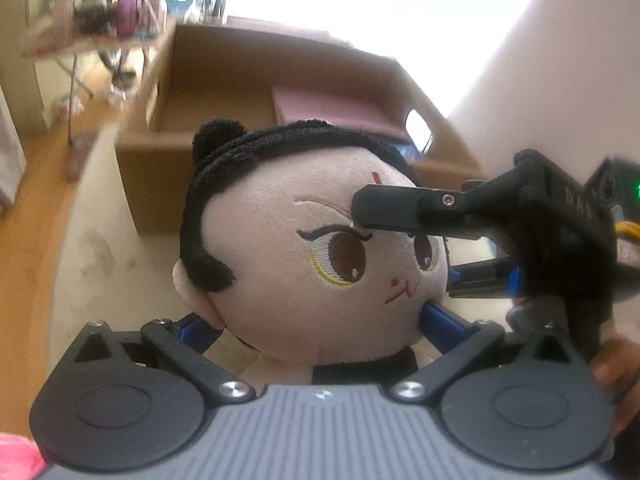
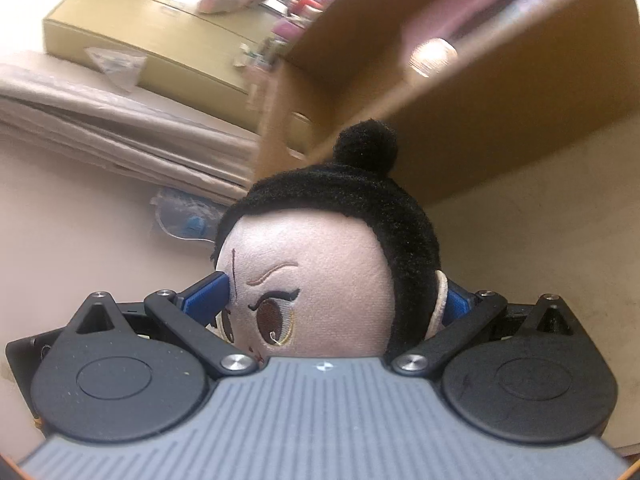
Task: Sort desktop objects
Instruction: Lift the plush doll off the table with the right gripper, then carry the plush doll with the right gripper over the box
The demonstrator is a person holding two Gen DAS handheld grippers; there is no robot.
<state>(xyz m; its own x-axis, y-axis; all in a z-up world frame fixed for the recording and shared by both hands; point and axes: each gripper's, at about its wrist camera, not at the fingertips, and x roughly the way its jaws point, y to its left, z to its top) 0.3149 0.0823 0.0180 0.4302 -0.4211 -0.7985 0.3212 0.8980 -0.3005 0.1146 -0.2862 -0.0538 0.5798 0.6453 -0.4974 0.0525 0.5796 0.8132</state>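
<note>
The plush doll [image 1: 320, 248] sat raised above the pale tabletop [image 1: 96, 240], just in front of the open cardboard box [image 1: 224, 80], its black hair bun uppermost. Both grippers gripped its head at once. The left gripper [image 1: 320, 320] was clenched on the lower part of the head, its blue finger pads [image 1: 440, 320] pressed into the cheek on the right and behind the ear on the left. The right gripper [image 2: 336, 300] was clenched on the upper face and the side of the head; one blue pad [image 2: 208, 298] dug in beside the embroidered eye, the other sat behind the ear. In the left wrist view, the right gripper entered from the right, one black finger lying across the doll's brow. A hand [image 1: 616, 364] held that tool at the near right. A pink folded item [image 1: 336, 108] lay inside the box. A second, closed carton [image 2: 152, 40] stood farther off.
</note>
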